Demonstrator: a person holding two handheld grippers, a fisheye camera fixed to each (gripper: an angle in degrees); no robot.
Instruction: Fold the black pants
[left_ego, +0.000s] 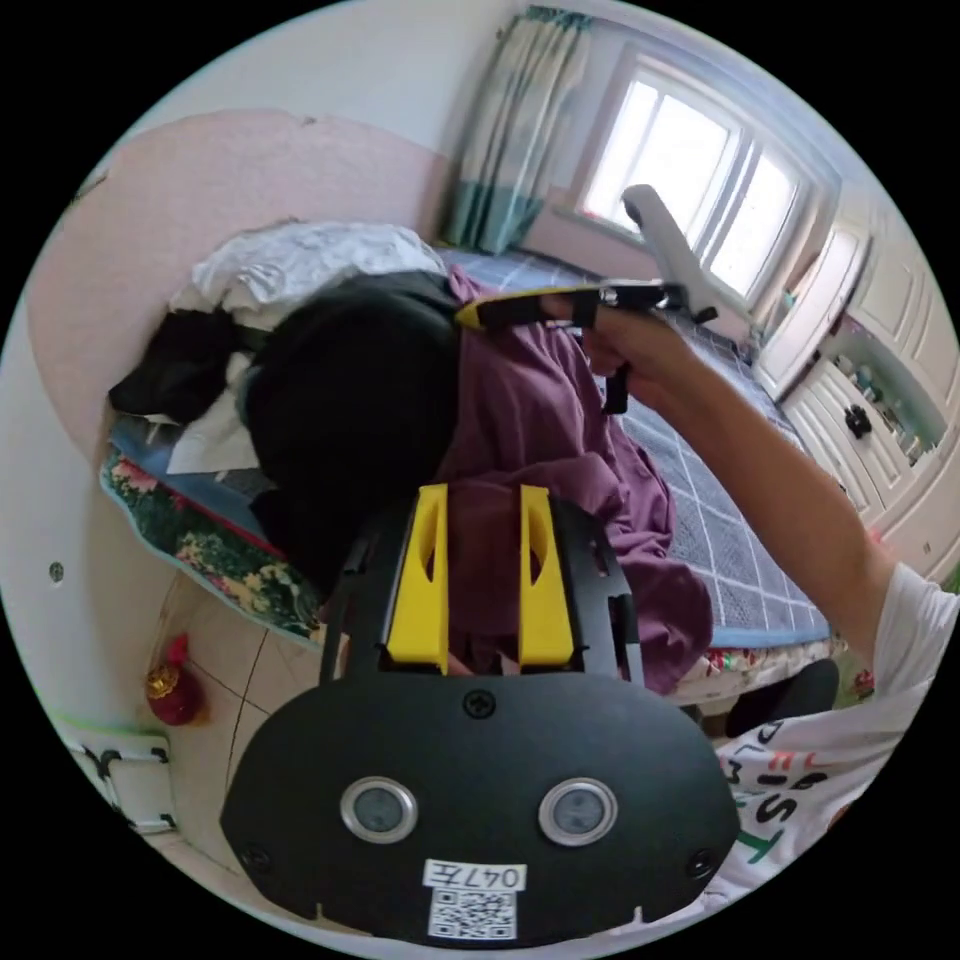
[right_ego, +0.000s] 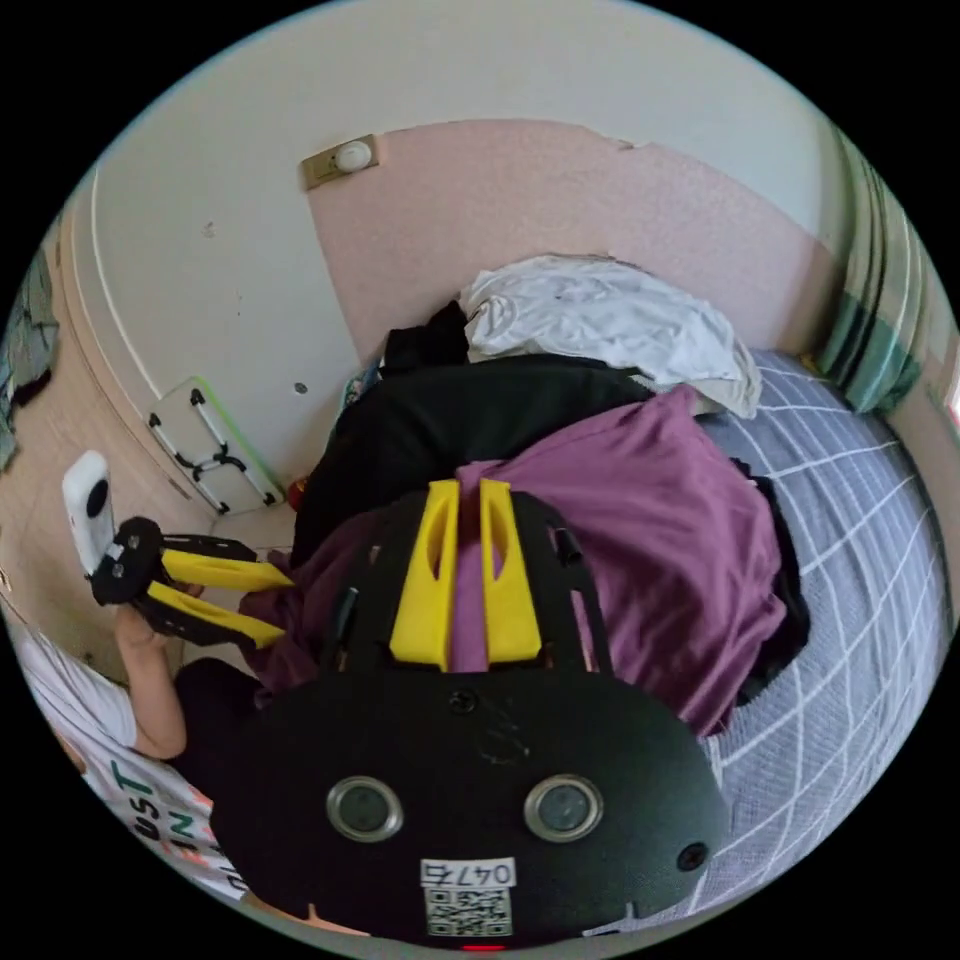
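Note:
The black pants (left_ego: 350, 430) (right_ego: 480, 410) lie bunched at the head of the bed, partly under a purple garment (left_ego: 560, 440) (right_ego: 660, 540). In the left gripper view my left gripper (left_ego: 485, 500) is open, its yellow jaws wide apart over purple cloth. It also appears low at the left of the right gripper view, where the left gripper (right_ego: 280, 605) has its jaws spread at the purple garment's edge. My right gripper (right_ego: 470, 485) has its jaws nearly together with purple cloth pinched between them. A hand holds that right gripper (left_ego: 470, 312) where purple meets black.
A white garment (left_ego: 300, 260) (right_ego: 600, 320) and another black piece (left_ego: 180, 365) sit against the pink headboard (left_ego: 200, 200). The bed's grey checked sheet (left_ego: 720, 540) (right_ego: 860, 560) stretches toward the window. A red ornament (left_ego: 172, 685) and a white folded frame (left_ego: 130, 780) stand on the floor.

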